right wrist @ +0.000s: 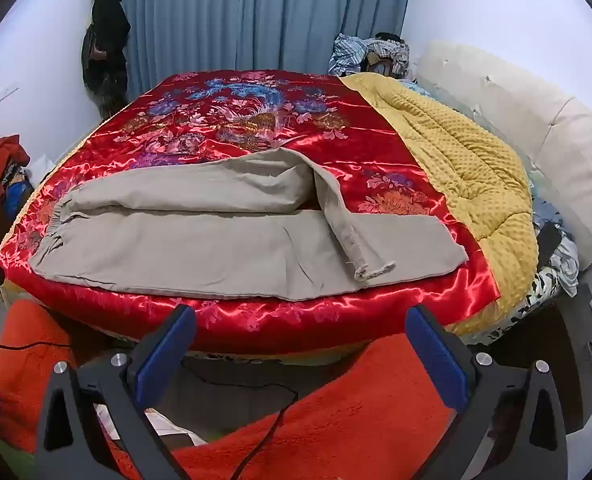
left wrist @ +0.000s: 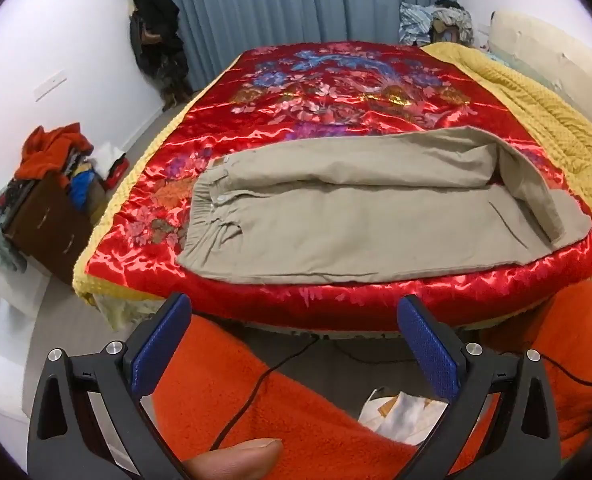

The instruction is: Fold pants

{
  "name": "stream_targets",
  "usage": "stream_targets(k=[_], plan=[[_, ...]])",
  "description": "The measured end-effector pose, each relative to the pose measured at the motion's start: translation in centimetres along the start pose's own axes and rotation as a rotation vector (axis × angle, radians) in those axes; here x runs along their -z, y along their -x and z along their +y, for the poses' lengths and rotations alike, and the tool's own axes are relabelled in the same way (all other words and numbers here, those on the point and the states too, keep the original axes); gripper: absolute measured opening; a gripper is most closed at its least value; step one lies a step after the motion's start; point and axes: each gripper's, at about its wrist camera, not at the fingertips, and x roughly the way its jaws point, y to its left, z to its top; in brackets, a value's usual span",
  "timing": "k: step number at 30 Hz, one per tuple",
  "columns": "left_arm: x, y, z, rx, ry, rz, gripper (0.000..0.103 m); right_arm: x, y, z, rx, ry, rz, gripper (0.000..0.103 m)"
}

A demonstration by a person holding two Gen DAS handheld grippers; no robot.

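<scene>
From my left wrist camera I see the bed's red satin cover (left wrist: 335, 120), and on its near half the khaki pants (left wrist: 355, 216) lying lengthwise, waistband to the left, legs running right. The far leg's lower end is doubled back over the near leg. My right wrist camera shows that part better: the turned-over leg end with its frayed hem (right wrist: 371, 270) lies across the near leg close to the cuff.

Only the right view gives me the full yellow quilted blanket (right wrist: 463, 184) heaped along the cover's right edge, the cream headboard (right wrist: 535, 120) beyond it, and a dark cabinet (right wrist: 583, 352) at lower right. Only the left view gives me the brown drawer unit (left wrist: 48, 224) piled with clothes on the floor to the left, and a fingertip (left wrist: 236, 460) at the bottom edge. Both show the blue curtain (left wrist: 296, 0) behind the bed, dark clothing (left wrist: 156, 28) hanging on the wall to its left, and a bundle of striped fabric (left wrist: 435, 22) at the far right corner.

Between me and the bed sits orange fleece (left wrist: 276, 400) on the person's legs, with a black cable (left wrist: 264, 376) across it.

The left gripper (left wrist: 296, 344) is spread wide with nothing between its blue pads (left wrist: 160, 348), short of the bed edge. The right gripper (right wrist: 301, 356) is likewise spread wide and empty, apart from the pants.
</scene>
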Motion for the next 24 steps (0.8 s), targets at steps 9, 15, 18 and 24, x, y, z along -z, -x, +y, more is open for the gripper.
stream_targets(k=[9,15,18,24], plan=[[0.1,-0.4,-0.9,-0.002,-0.023,0.007,0.103,-0.2,-0.4,0.6,-0.008,0.007,-0.009,0.103],[0.0,-0.3,-1.1,0.003,-0.038,0.014,0.103,-0.2,-0.3,0.7,-0.002,0.006,-0.013,0.103],[-0.1,-0.3,-1.3,0.006,-0.046,0.015,0.103,-0.2,0.0,0.9,0.000,0.009,-0.015,0.103],[0.1,-0.3,-1.5,0.021,-0.051,0.018,0.103,-0.2,0.1,0.7,0.007,0.009,-0.020,0.103]])
